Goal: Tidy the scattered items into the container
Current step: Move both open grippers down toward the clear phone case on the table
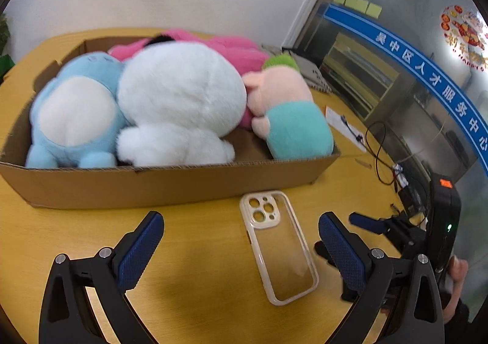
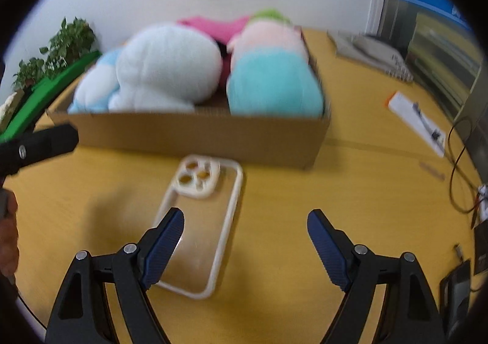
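Table (image 1: 198, 298): yellow wood, carrying all items. Box (image 1: 170, 185): cardboard, open-topped, already packed with four plush toys, namely white (image 1: 180, 100), light blue (image 1: 73, 112), pink-and-teal (image 1: 289, 118) and pink (image 1: 231, 48); this part looks finished. Phone case (image 1: 279, 248): clear with cream rim, flat on the table just before the box, apparently the last item left. Left tongs (image 1: 241, 252): released, straddling the case, nothing held. Right tongs (image 2: 245, 248): released, empty, left pad over the case's edge.
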A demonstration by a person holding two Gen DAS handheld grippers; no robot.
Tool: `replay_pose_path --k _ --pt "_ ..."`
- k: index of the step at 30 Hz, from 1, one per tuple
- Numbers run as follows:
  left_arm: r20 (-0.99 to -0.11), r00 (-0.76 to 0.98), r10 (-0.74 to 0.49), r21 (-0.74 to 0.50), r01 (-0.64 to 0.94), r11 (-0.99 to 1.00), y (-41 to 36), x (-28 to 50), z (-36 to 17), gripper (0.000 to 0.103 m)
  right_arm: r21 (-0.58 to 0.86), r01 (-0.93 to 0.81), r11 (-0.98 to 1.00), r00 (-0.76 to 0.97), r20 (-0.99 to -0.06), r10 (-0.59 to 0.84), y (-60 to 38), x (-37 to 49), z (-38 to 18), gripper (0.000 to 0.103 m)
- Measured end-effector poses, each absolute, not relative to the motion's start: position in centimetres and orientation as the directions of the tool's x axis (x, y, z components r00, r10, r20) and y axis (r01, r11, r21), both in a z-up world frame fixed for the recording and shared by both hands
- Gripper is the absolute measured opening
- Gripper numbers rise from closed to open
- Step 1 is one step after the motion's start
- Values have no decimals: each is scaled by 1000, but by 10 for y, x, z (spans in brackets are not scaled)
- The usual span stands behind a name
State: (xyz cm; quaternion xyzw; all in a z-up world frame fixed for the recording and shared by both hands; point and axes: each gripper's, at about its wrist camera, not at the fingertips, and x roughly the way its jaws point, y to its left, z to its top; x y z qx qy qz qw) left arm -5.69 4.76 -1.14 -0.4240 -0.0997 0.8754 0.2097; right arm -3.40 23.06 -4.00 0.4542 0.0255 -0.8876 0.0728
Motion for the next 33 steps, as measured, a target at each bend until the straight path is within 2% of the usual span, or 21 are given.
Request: replay_pose_path --k 7,15,21,24,27,30,33 --pt "-751 -477 458 -354 -295 -888 67 -69 -40 98 68 177 -982 -511 -846 -150 230 -27 -71 81" --pt "-750 -504 428 -334 -269 -903 42 -76 -29 98 114 297 -948 -498 -829 -256 193 -11 -77 83" --pt "-758 -517 397 -279 -293 -915 24 -67 -21 98 102 484 -869 -470 -807 -357 174 -1 -76 81" --pt "-761 -507 406 -244 -356 -902 20 -57 -14 98 108 664 -740 -382 -802 -460 174 12 -75 79" --pt "-765 -478 432 -190 -474 -860 23 -46 -5 99 89 843 -530 -241 -818 -521 183 26 -74 79" --pt "-781 -404 475 -134 -635 -761 33 -33 -4 100 -16 920 -391 -206 -870 -448 201 29 -73 81" --pt "-830 -346 438 -45 -741 -670 49 -29 -15 100 -69 906 -418 -230 -909 -349 219 15 -64 81"
